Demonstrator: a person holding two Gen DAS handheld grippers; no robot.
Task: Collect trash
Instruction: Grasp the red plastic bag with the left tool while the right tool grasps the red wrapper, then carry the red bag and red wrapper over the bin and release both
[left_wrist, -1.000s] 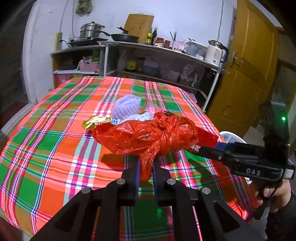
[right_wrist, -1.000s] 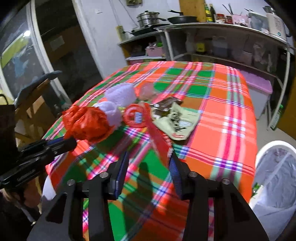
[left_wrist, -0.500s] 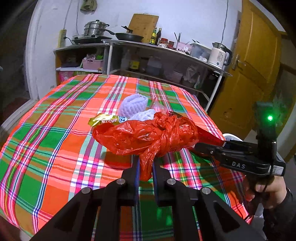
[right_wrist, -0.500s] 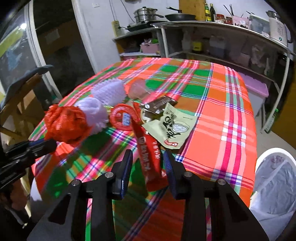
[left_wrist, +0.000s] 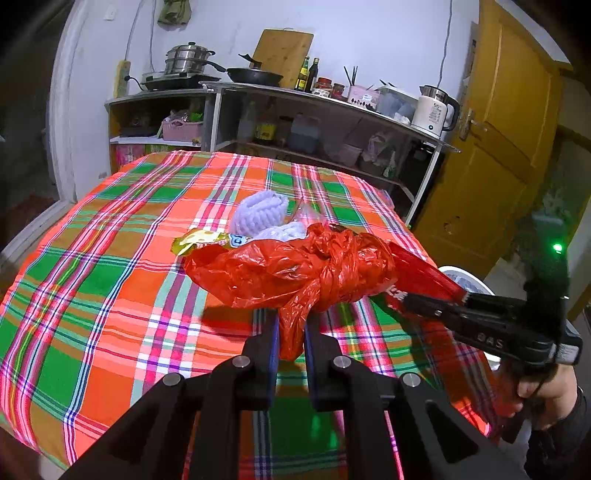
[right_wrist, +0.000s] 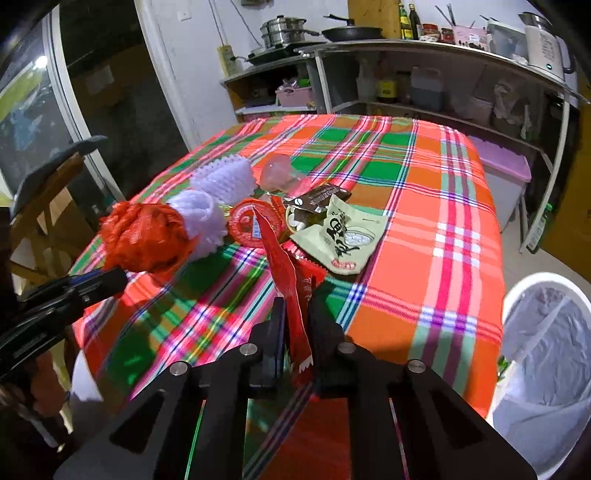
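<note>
A long, glossy red foil wrapper (right_wrist: 291, 295) stands pinched in the right gripper (right_wrist: 297, 325), whose jaws have just closed on it, above the plaid tablecloth (right_wrist: 443, 229), while the left gripper (left_wrist: 290, 334) clamps a crinkled, knotted red plastic bag (left_wrist: 295, 269) beside ribbed white foam netting (left_wrist: 258, 214).

Each camera sits just behind its own jaws, tilted down across the plaid worktop (left_wrist: 110, 280) toward the shelves (left_wrist: 332, 103) at 12 o'clock. The left view looks from the near edge; the right view looks from further right. Both share the trash pile (right_wrist: 229, 206), with the other gripper near 4 and 8 o'clock.
</note>
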